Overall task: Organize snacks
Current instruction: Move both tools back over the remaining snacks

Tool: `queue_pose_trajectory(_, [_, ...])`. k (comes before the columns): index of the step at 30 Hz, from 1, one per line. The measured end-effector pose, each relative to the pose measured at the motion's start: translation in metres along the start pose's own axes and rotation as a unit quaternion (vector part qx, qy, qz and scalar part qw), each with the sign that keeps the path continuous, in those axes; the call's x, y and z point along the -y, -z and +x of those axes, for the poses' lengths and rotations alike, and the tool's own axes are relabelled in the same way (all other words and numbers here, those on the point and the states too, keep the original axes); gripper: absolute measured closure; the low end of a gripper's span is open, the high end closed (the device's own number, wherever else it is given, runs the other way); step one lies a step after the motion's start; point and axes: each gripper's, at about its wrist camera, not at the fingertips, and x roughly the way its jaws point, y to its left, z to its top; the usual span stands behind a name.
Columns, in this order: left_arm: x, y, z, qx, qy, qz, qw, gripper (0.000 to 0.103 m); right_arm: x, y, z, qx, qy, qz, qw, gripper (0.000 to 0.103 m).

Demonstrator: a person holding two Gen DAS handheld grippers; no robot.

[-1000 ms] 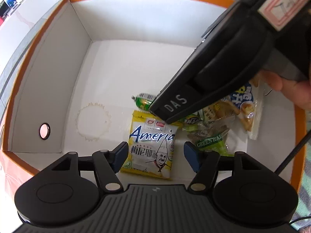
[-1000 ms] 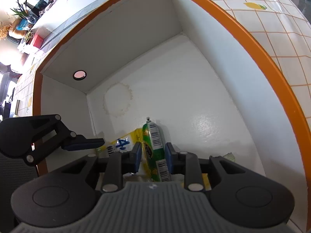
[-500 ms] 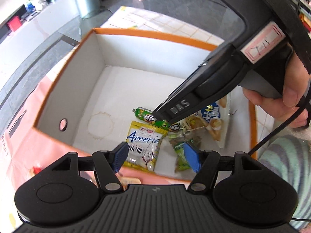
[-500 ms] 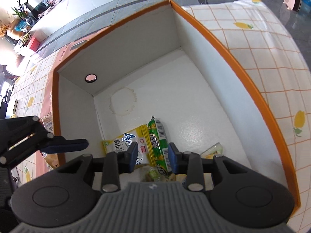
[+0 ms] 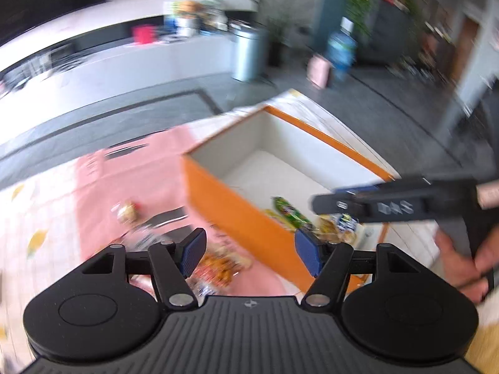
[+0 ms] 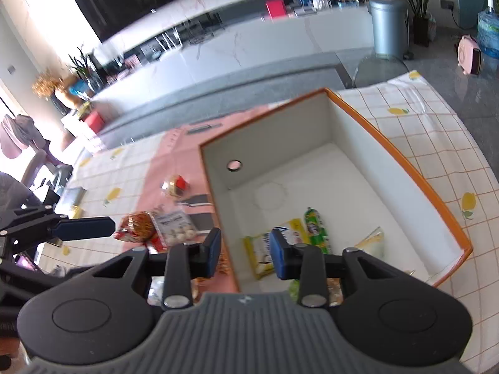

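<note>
Both grippers are clear above the orange-walled, white-lined box (image 6: 402, 162) — left gripper (image 5: 249, 249) spread wide and empty, right gripper (image 6: 244, 254) part-open, nothing between its jaws. Green sausage stick (image 6: 316, 229) and yellow packet (image 6: 259, 254) lie near the box's front wall. Judged between deposits — next move calls for fetching the red-and-clear loose packets (image 6: 156, 229) from the pink mat (image 6: 187, 162) beside the box's left wall.

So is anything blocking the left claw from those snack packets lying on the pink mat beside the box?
Nothing visible. The left gripper hangs open and empty just above the snack packets on the pink mat, with only air between. The orange box stands to one side, and the right gripper is clear over it.
</note>
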Motion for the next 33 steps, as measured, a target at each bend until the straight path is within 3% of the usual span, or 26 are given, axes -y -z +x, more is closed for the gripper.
queue_pose_trajectory(9, [-0.036, 0.050, -0.045, 0.041, -0.065, -0.108, 0.9912, 0.027, -0.050, 0.061, -0.028, 0.068, -0.029, -0.001, 0.997, 0.067])
queue_pose_trajectory(12, [-0.045, 0.069, -0.050, 0.040, -0.055, -0.139, 0.9880, 0.029, -0.062, 0.081, -0.025, 0.076, -0.028, -0.004, 0.997, 0.067])
queue_pose_trajectory(15, [-0.053, 0.082, -0.045, 0.024, -0.016, -0.178, 0.9836, 0.035, -0.071, 0.098, -0.013, 0.078, -0.016, -0.014, 0.997, 0.067])
queue_pose_trajectory(19, [-0.061, 0.100, -0.020, 0.004, -0.015, -0.201, 0.9794, 0.043, -0.075, 0.119, 0.015, 0.053, 0.009, -0.035, 0.998, 0.069])
queue_pose_trajectory(22, [-0.066, 0.112, -0.004, -0.010, -0.010, -0.220, 0.9754, 0.049, -0.077, 0.131, 0.038, 0.029, 0.039, -0.067, 0.997, 0.081])
queue_pose_trajectory(26, [-0.073, 0.120, 0.017, -0.017, -0.003, -0.242, 0.9702, 0.050, -0.073, 0.132, 0.066, 0.002, 0.060, -0.087, 0.994, 0.088])
queue_pose_trajectory(33, [-0.081, 0.135, 0.055, -0.041, -0.007, -0.269, 0.9623, 0.050, -0.068, 0.130, 0.114, -0.023, 0.100, -0.132, 0.986, 0.088])
